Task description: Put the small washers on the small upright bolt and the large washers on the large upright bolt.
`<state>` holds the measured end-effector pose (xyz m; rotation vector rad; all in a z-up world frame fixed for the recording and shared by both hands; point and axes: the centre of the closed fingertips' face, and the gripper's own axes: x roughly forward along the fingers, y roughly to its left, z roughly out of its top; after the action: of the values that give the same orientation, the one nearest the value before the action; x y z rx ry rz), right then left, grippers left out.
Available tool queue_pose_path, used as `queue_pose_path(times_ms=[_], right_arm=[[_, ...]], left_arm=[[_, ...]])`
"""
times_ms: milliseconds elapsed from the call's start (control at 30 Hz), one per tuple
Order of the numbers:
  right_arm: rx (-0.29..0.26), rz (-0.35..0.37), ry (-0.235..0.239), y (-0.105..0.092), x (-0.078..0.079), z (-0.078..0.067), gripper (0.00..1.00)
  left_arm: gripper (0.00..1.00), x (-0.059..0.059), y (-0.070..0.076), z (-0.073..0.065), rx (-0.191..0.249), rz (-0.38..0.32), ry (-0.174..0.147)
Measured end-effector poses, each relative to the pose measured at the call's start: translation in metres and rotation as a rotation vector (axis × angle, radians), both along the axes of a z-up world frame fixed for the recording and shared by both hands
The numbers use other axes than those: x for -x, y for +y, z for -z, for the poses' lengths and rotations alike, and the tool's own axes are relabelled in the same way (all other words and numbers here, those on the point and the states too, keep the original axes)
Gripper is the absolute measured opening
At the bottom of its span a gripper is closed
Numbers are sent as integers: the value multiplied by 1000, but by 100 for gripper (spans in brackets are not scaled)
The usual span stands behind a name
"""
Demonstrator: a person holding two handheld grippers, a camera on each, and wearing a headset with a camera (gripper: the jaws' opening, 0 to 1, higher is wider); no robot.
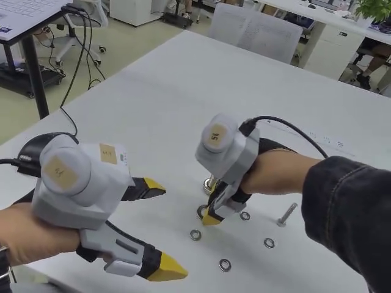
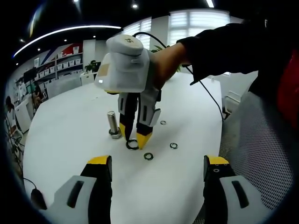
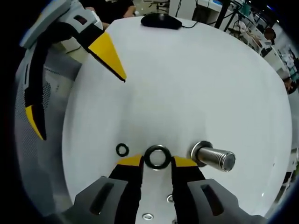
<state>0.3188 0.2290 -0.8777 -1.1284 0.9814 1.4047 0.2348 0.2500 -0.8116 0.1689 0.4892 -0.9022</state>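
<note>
Pinching a large washer [image 3: 157, 148] that lies flat on the desk [image 1: 183, 91], the right claw [image 3: 156, 162] is clenched on it just beside the large bolt [image 3: 212, 158], on its near side, probably to lift it on. The left claw [image 2: 158, 161] hangs released.

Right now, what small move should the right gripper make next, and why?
Probably close on the large washer and lift it toward the large bolt standing just beside it. The right gripper has a jaw on either side of the washer, which lies flat on the table; whether they already pinch it is unclear.
</note>
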Motion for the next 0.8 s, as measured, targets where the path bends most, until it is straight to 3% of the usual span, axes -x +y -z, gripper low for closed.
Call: queue_pose_path(times_ms=[467,800], right_arm=[[4,30,0,0,-1,-1,24],[27,30,-1,-13,0,-6,23]], left_arm=[[80,-1,0,-1,3,0,-1],[79,-1,0,0,1,1,3]])
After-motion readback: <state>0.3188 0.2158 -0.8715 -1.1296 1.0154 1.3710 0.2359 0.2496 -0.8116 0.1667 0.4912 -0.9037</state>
